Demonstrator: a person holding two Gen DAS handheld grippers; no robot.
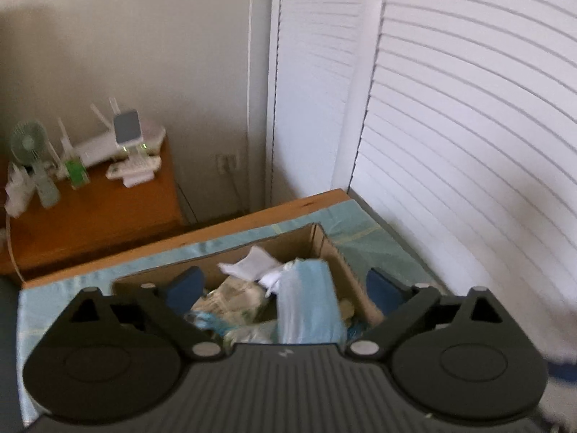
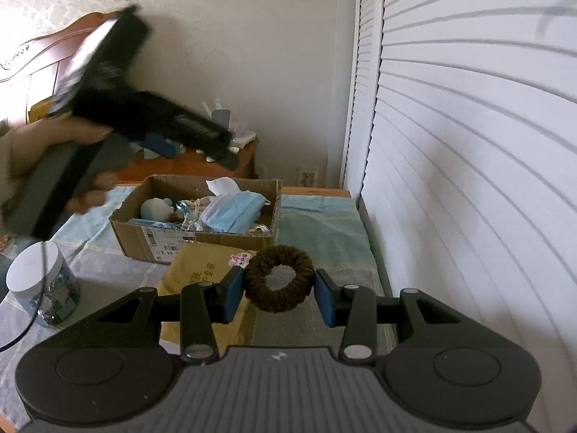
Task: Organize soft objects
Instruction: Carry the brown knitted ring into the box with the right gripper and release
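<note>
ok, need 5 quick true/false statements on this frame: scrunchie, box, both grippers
1. The brown scrunchie sits between the fingers of the right gripper. True.
2. The cardboard box holds nothing. False: it holds blue face masks, white tissue and a small pale blue plush.
3. The left gripper is open, with nothing between its fingers. True.
4. The scrunchie is already in the box. False: it is in front of the box, outside it.
5. The white-lidded jar stands inside the box. False: it stands on the cloth, left of the box.
</note>
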